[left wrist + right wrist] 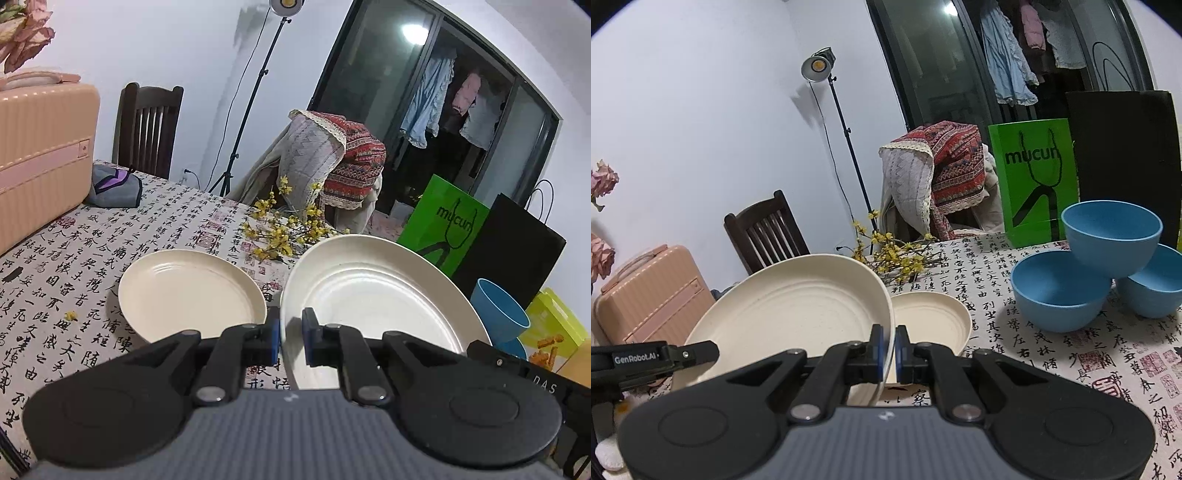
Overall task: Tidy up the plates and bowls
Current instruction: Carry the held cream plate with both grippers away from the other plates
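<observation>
A large cream plate (pixel 373 295) hangs tilted over the table, held at two sides. My left gripper (pixel 291 325) is shut on its left rim, and my right gripper (pixel 888 343) is shut on its right rim (pixel 886 317). In the right wrist view the left gripper's black finger (pixel 698 352) reaches in under the plate's left side. A second cream plate (pixel 192 291) lies flat on the cloth left of the held one; a flat cream plate (pixel 931 321) also shows behind the held plate. Three blue bowls (pixel 1056 295) stand at the right, one (pixel 1112 236) perched on two.
The table wears a calligraphy-print cloth (pixel 74 280). A pink suitcase (pixel 40 158) and a grey pouch (pixel 114 186) sit at the far left. Yellow flower sprigs (pixel 280 229) lie mid-table. A green bag (pixel 1032 181), a black bag (pixel 1123 155) and a yellow box (pixel 554 332) crowd the right.
</observation>
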